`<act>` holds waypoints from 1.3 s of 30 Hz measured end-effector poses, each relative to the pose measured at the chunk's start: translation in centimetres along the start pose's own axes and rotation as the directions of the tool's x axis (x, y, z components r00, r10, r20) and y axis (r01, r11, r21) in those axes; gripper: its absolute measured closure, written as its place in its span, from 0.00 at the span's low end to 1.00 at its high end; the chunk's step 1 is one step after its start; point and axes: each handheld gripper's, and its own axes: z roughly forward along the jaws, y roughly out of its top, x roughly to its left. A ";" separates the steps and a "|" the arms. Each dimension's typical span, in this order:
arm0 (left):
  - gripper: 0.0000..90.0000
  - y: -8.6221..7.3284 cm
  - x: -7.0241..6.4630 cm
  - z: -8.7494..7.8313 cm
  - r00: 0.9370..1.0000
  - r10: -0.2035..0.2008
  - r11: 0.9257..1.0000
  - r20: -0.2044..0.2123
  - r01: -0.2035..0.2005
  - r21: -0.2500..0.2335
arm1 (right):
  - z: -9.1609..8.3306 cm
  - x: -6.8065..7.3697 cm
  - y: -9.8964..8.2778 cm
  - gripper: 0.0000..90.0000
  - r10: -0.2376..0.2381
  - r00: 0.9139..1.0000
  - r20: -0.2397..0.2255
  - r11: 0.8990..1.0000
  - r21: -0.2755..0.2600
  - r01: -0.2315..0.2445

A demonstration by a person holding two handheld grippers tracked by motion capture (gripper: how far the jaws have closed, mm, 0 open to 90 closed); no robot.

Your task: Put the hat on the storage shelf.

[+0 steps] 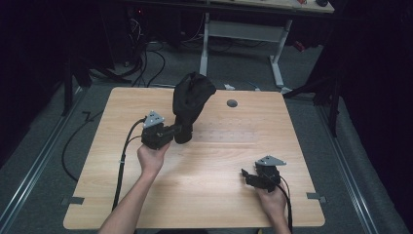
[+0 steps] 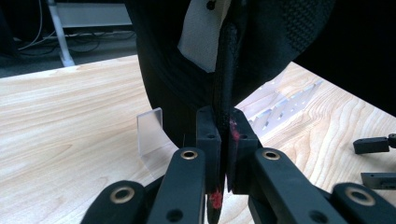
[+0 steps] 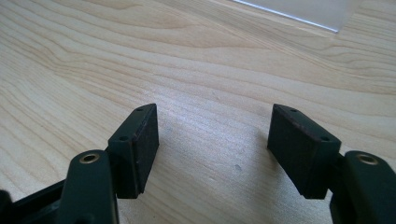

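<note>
A person sits at a light wooden table [image 1: 204,161] with a hand-held two-jaw gripper in each hand. The left gripper [image 1: 181,129] is raised over the middle of the tabletop, and its jaws are pressed together on the lower edge of a black, soft fabric garment or cap [image 1: 191,97] that rises in a bunched mass above and beyond it. In the left gripper view the jaws pinch a thick black seam of that fabric [image 2: 224,84], and a pale cream lining patch [image 2: 201,32] shows on the inside. The fabric's lower part hangs close to the table; whether it touches cannot be told. A clear plastic stand with stepped slots [image 2: 275,112] lies on the wood just behind the fabric.

The right gripper [image 1: 249,174] sits low near the table's right front, well apart from the fabric. Its jaws stand wide apart with nothing between them, bare wood [image 3: 212,140] showing in the gap. A small grey round cap [image 1: 232,103] sits in the tabletop near the far edge.
</note>
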 end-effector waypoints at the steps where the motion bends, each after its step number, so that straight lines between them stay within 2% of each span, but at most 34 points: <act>1: 0.95 -0.1 0.1 -0.1 1.000 -0.002 1.000 0.003 0.002 0.004 | 0.0 0.0 0.0 0.38 0.003 1.000 0.000 1.000 0.001 -0.003; 4: 0.95 -0.6 0.2 -0.3 1.000 -0.007 1.000 0.006 0.007 0.016 | 0.0 0.0 0.0 0.38 0.010 1.000 0.000 1.000 0.000 -0.010; 10: 0.95 -1.4 0.9 -0.9 0.998 -0.057 0.998 0.013 0.056 0.027 | 0.0 0.0 0.0 0.38 0.011 1.000 0.001 1.000 0.000 -0.011; 15: 0.93 -1.4 0.7 -0.9 0.998 -0.064 0.997 0.011 0.063 0.039 | 0.0 0.0 0.0 0.38 0.010 1.000 0.000 1.000 0.001 -0.010; 19: 0.86 -1.6 0.6 -0.9 0.999 -0.054 0.997 -0.001 0.054 0.060 | 0.0 0.0 0.0 0.38 0.011 1.000 -0.001 1.000 0.001 -0.011; 22: 0.77 -1.7 0.5 -1.1 0.998 -0.067 0.996 -0.012 0.067 0.054 | 0.0 0.0 0.0 0.38 0.012 1.000 0.000 1.000 0.001 -0.012; 31: 0.55 -1.3 0.5 -2.3 0.998 -0.066 0.997 -0.019 0.067 0.044 | 0.0 0.0 0.0 0.38 0.013 1.000 0.000 1.000 0.000 -0.013; 39: 0.46 -1.0 0.7 -3.8 0.997 -0.079 0.996 -0.025 0.080 0.050 | 0.0 0.0 0.0 0.38 0.011 1.000 0.001 1.000 0.000 -0.011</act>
